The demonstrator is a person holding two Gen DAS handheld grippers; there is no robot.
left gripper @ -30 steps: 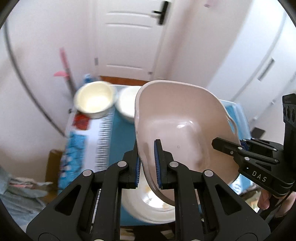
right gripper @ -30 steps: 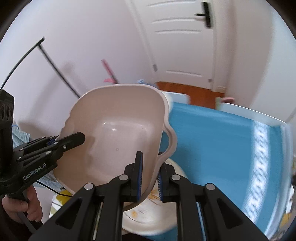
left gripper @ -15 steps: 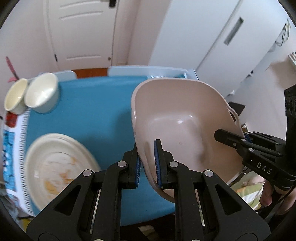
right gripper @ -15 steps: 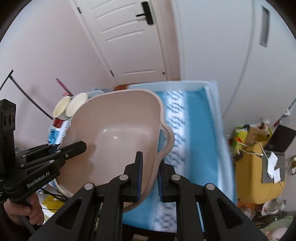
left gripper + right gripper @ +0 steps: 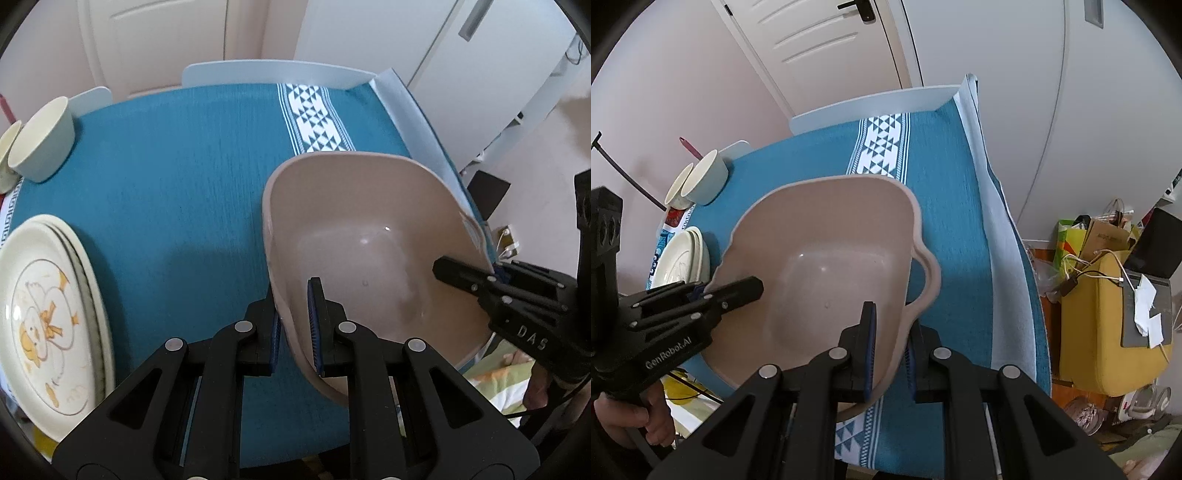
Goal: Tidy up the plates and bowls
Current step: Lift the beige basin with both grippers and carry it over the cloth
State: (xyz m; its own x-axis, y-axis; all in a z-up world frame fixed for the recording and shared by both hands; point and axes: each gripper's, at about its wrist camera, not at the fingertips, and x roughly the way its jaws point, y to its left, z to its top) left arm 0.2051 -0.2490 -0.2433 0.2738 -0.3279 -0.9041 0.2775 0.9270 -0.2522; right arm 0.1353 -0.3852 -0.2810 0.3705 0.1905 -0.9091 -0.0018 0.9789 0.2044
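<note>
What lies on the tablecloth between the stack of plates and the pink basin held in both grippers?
Nothing: only bare blue tablecloth separates the plates from the basin, clearest in the left wrist view.

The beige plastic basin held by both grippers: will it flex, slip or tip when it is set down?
The beige plastic basin looks thin-walled, so probably light and slightly flexible. Its glossy wall may slip between the left gripper and right gripper. Its flat bottom should resist tipping.

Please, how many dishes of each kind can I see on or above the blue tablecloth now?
Basins: 1, beige basin, held by both grippers.
Bowls: 2, cream bowls.
Plates: at least 2, stacked plates; exact number unclear.
Total: at least 5.
</note>
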